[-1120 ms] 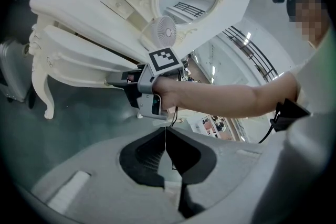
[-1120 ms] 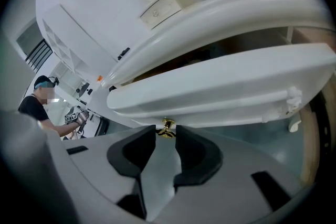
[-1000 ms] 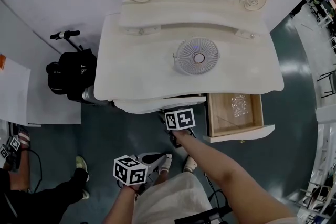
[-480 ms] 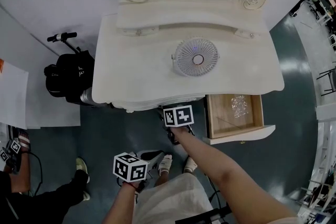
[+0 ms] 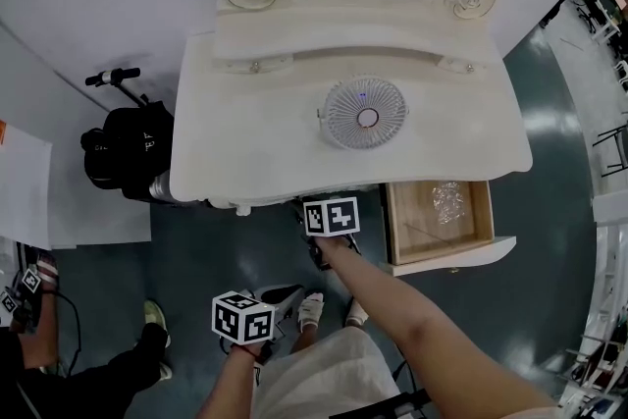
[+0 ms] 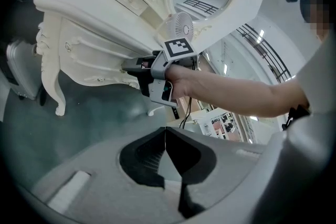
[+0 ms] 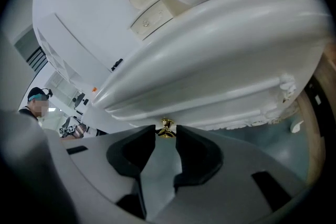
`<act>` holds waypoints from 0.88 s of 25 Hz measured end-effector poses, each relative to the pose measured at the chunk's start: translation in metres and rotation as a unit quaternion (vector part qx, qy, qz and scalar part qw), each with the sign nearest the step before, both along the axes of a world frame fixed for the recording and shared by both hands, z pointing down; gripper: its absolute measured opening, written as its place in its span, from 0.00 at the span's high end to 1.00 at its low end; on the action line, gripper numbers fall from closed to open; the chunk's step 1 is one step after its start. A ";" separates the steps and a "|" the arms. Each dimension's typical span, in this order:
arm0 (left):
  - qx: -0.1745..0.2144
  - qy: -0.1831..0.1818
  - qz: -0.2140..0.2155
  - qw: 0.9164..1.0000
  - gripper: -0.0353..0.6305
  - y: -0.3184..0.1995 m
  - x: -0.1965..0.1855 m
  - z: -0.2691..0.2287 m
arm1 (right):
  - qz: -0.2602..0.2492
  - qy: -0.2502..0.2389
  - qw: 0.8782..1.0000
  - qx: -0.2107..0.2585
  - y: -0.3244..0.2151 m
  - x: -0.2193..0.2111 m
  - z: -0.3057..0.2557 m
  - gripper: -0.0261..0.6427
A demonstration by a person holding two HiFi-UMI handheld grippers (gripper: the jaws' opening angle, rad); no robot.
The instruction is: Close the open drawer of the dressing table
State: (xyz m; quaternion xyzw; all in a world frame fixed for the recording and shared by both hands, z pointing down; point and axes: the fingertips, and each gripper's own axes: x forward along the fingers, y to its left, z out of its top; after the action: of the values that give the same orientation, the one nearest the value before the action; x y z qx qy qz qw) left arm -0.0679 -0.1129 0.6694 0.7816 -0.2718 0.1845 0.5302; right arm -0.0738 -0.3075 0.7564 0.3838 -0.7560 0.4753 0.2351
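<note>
White table [image 5: 245, 142], head view: the open drawer [image 5: 461, 255] juts from the right of the front, wood inside, with a crumpled clear wrapper [image 5: 448, 198] on its floor. Right gripper [image 5: 329, 211] is at the centre of the front, just beside the drawer but not on it. Risk: the task drawer goes untouched, and a sideways move could knock the forearm on its corner. A hard shove could jolt the fan [image 5: 364, 113] on top.

Left gripper view: left gripper [image 6: 166, 134] has its tips together, empty, hanging over the floor well clear of the table. No risk from it as placed.

Right gripper view: jaw tips sit against a gold knob [image 7: 167, 127] on either side, which I read as a grip. It is the centre knob; the drawer's wood side shows at the far right edge. Risk: a pull here opens a second drawer, and a twist could slip off the small knob.
</note>
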 end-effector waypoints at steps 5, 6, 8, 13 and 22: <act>-0.003 0.001 -0.001 1.000 0.93 0.001 0.001 0.001 | 0.005 0.002 1.000 -0.004 -0.006 -0.002 0.001 0.77; -0.004 0.001 -0.001 1.000 0.93 0.001 0.001 0.002 | 0.005 0.002 1.000 -0.005 -0.006 -0.002 0.001 0.77; -0.005 0.000 -0.001 1.000 0.93 0.002 0.000 0.002 | 0.006 0.003 1.000 -0.007 -0.007 -0.002 0.002 0.76; -0.006 -0.002 -0.001 1.000 0.93 0.004 0.000 0.004 | 0.005 0.011 1.000 -0.010 -0.008 -0.003 0.003 0.76; -0.006 0.002 0.005 1.000 0.93 0.009 0.003 0.000 | 0.004 0.019 1.000 -0.014 -0.009 -0.003 0.002 0.76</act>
State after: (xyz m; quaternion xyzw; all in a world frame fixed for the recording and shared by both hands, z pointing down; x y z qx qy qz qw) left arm -0.0654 -0.1042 0.6691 0.7802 -0.2660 0.1872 0.5342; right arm -0.0766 -0.3162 0.7586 0.3928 -0.7432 0.4789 0.2530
